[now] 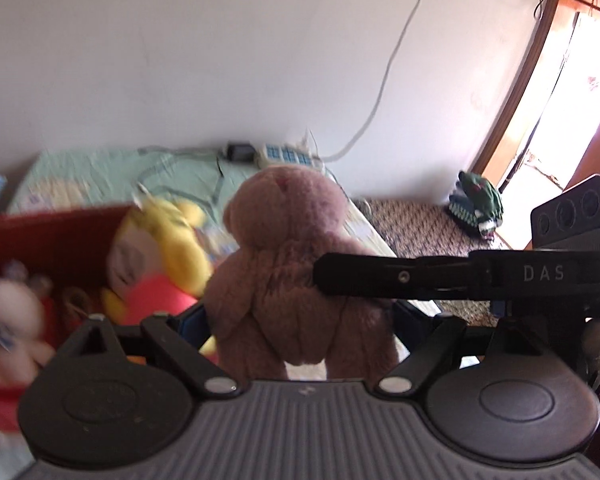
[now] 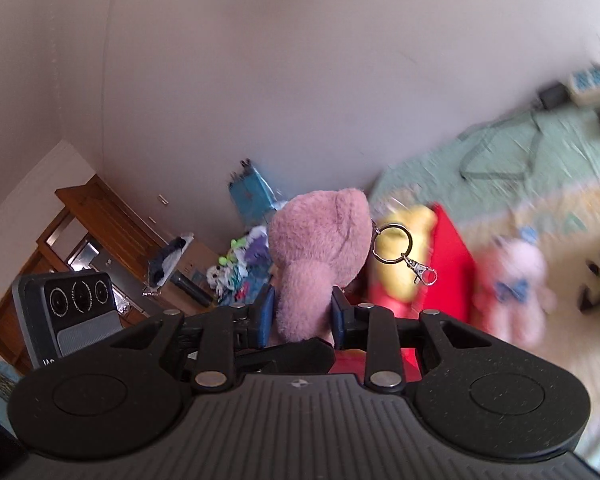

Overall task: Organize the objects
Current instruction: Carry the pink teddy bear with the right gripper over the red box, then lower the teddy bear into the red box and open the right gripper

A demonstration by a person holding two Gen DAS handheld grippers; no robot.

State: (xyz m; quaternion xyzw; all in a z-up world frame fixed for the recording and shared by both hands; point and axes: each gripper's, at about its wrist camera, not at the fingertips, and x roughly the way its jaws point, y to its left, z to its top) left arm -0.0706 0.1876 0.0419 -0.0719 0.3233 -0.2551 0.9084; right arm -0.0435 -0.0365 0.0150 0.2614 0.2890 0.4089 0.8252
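Between both sets of tongs, lifted above the bed, I am holding the pink plush bear. My left tongs are squeezing its lower body between blue pads, and my right tongs are pinching in narrowly on what looks like an arm or ear just below its head, the right finger reaching across its side in the left view.

I am judging the double grip as the main risk: if my hands are drifting apart, I am stretching a seam or pulling the soft pile out of one pair of pads. Plush is compressing unevenly, so a shallow pinch could be slipping without my noticing. A metal key ring with a clasp is dangling from its head and could be snagging on the rim of the red bin or on the yellow plush toy already lying in it, just left of the bear. Blur is suggesting fast motion, which is adding swing.

It is looking dusty pink, fuzzy, rounded, upright, with a darker nose patch and creased belly. A white plush toy is lying on the bed beside the bin.
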